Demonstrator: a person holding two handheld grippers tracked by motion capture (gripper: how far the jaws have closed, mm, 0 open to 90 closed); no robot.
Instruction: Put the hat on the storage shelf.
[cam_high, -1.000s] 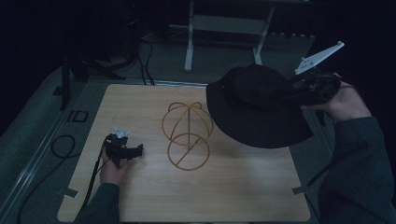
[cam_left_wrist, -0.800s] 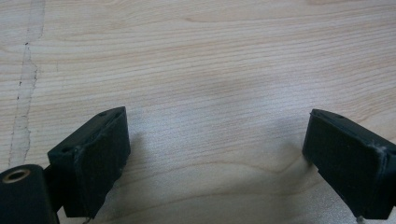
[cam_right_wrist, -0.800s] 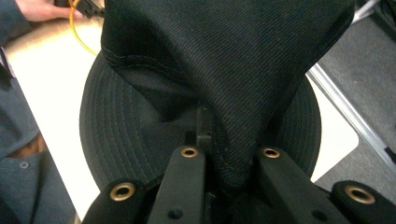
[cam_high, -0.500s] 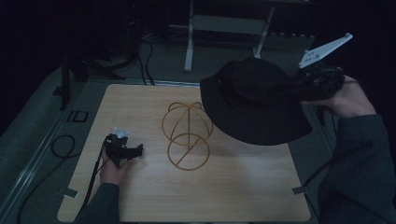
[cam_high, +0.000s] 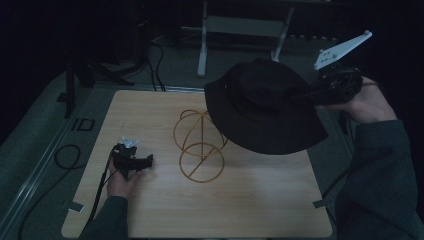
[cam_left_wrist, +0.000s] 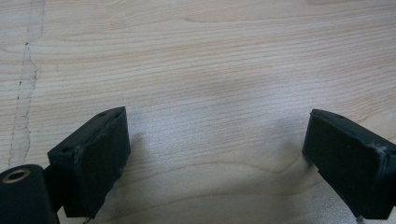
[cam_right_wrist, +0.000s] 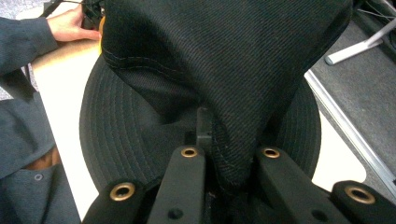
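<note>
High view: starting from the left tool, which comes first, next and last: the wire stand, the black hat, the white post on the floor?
From the left tool:
1. wire stand, beside it at table centre.
2. black hat, held above the table's right.
3. white post, on the floor beyond the table.

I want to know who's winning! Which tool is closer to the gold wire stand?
Left. The left tool rests on the table just beside the wire stand, not touching it. The right tool is up past the table's right side, clamped on the black hat.
</note>
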